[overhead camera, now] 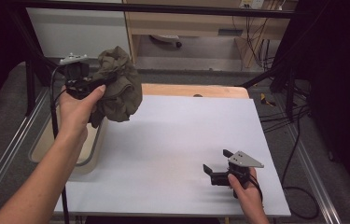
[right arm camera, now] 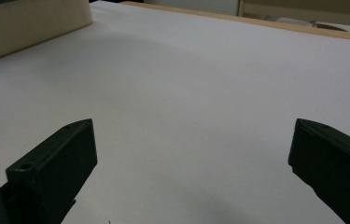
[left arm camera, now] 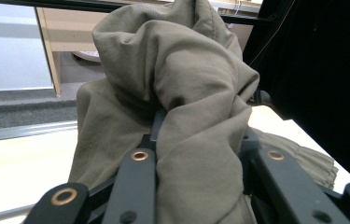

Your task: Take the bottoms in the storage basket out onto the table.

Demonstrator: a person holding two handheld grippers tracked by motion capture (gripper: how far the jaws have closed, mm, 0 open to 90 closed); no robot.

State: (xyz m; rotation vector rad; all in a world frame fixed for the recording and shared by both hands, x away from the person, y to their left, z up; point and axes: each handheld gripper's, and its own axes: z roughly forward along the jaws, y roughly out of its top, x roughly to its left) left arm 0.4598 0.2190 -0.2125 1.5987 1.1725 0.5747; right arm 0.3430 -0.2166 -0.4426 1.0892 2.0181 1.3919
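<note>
A crumpled olive-green cloth (overhead camera: 120,86) hangs in the air at the back left, above the corner of the white tabletop (overhead camera: 177,135). My left gripper (overhead camera: 99,84) is shut on it, and a hand holds that gripper up over the beige tub (overhead camera: 94,151). In the left gripper view the cloth (left arm camera: 186,88) bulges between and over the two black jaws of the left gripper (left arm camera: 200,140), hiding their tips. My right gripper (overhead camera: 216,161) rests low at the front right of the table, open, with nothing between its jaws; in its own view the right gripper (right arm camera: 191,154) faces bare white surface.
The beige tub stands off the table's left edge, and its wall (right arm camera: 32,23) also appears at the far left of the right gripper view. A wooden strip (overhead camera: 191,89) runs along the table's back edge. Cables (overhead camera: 298,140) lie on the floor to the right.
</note>
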